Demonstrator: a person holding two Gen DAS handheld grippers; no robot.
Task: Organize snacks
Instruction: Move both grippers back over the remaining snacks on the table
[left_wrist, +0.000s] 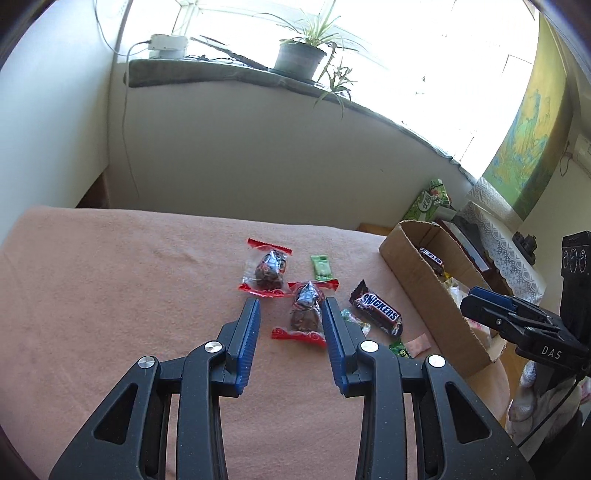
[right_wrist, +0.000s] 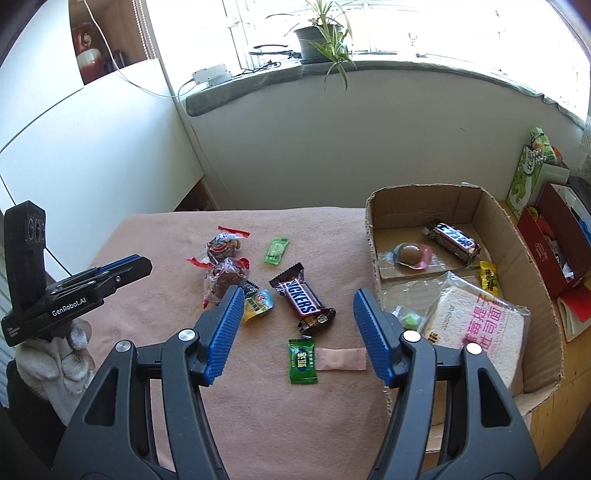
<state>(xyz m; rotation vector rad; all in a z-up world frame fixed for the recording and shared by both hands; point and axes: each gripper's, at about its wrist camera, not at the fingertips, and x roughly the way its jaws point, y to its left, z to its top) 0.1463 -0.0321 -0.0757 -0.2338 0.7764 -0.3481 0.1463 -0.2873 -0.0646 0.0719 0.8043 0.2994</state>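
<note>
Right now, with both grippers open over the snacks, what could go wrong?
1. The left gripper frames one red-ended candy bag that touches a second; closing may drag both.
2. The Snickers bar lies among small candies; the right gripper may catch an extra one.

"SNICKERS" is printed on the brown bar wrapper (left_wrist: 377, 312) lying on the pink cloth. "DAS" is read on the black body of the right gripper (left_wrist: 491, 301), and "GenRobot.AI" on the left gripper (right_wrist: 122, 267). Chinese characters on other wrappers are not legible.
</note>
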